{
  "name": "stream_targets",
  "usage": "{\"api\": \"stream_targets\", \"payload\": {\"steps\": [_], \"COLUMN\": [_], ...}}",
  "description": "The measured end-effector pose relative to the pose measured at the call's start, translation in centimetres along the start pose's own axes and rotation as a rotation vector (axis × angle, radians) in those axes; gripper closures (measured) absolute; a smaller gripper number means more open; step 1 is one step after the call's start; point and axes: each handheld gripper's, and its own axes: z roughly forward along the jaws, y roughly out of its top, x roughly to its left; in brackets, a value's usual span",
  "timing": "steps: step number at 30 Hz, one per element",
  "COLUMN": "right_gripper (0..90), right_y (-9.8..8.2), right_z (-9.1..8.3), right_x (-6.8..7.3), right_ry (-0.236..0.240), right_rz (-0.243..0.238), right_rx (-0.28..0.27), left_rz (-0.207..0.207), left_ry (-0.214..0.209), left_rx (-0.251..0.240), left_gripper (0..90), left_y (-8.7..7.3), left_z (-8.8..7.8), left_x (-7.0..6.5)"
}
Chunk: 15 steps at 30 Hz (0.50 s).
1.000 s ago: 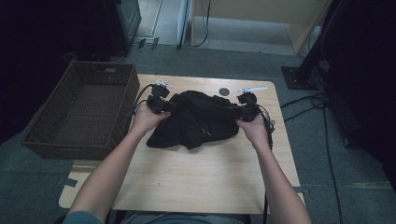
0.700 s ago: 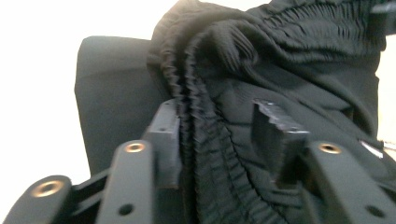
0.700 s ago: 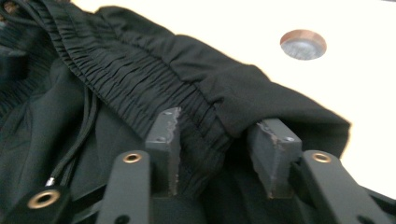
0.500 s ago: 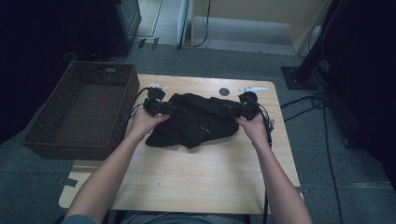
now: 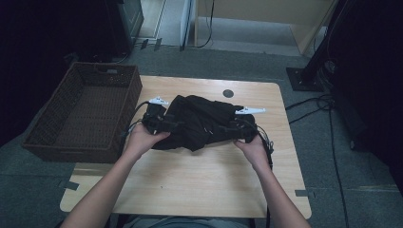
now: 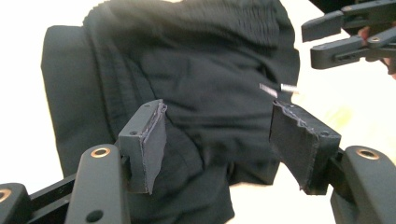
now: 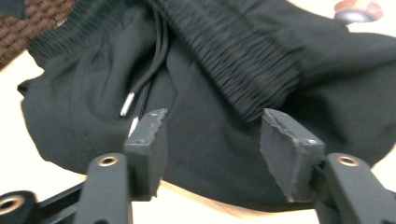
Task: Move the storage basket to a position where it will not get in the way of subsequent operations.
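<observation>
A black garment point(image 5: 202, 121) with a gathered elastic waistband point(image 7: 233, 70) and a metal-tipped drawstring point(image 7: 140, 93) lies bunched on the wooden table point(image 5: 204, 180). My left gripper point(image 5: 166, 126) sits at the garment's left edge. Its jaws have just been opening and now stand wide in the left gripper view point(image 6: 217, 109), with cloth point(image 6: 201, 60) beyond them and no pad pressing on it. At the right edge, my right gripper point(image 5: 235, 129) has also just been opening. Its pads point(image 7: 212, 116) stand apart above the fabric point(image 7: 224, 140). The right gripper point(image 6: 327, 39) also appears far off in the left gripper view.
A brown wicker basket point(image 5: 138, 90) stands against the table's left edge, its weave point(image 7: 32, 18) also in the right gripper view. A small dark round spot point(image 5: 228, 93) marks the table behind the garment. Cables trail on the floor to the right.
Both grippers have gone from shut on the garment's edges to open, letting it go. Both hands have drawn back slightly toward the near side of the table. The garment lies slumped.
</observation>
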Motion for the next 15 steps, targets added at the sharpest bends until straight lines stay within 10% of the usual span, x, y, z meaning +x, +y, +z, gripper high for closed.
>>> {"api": "stream_targets", "payload": {"steps": [9,15], "right_gripper": [29.7,43.2], "right_y": [-1.2,-1.8], "right_z": [5.3,6.8], "right_x": [1.2,1.2], "right_ry": [-0.072,-0.098], "right_rz": [0.001,-0.004], "right_rx": [0.065,0.029], "left_rz": [-0.001,0.0], "left_ry": [-0.001,0.009], "left_rx": [0.014,0.043], "left_gripper": [36.3,36.3], "left_y": [-3.1,-4.4], "left_z": [1.3,2.1], "left_x": [-0.8,-1.0]}}
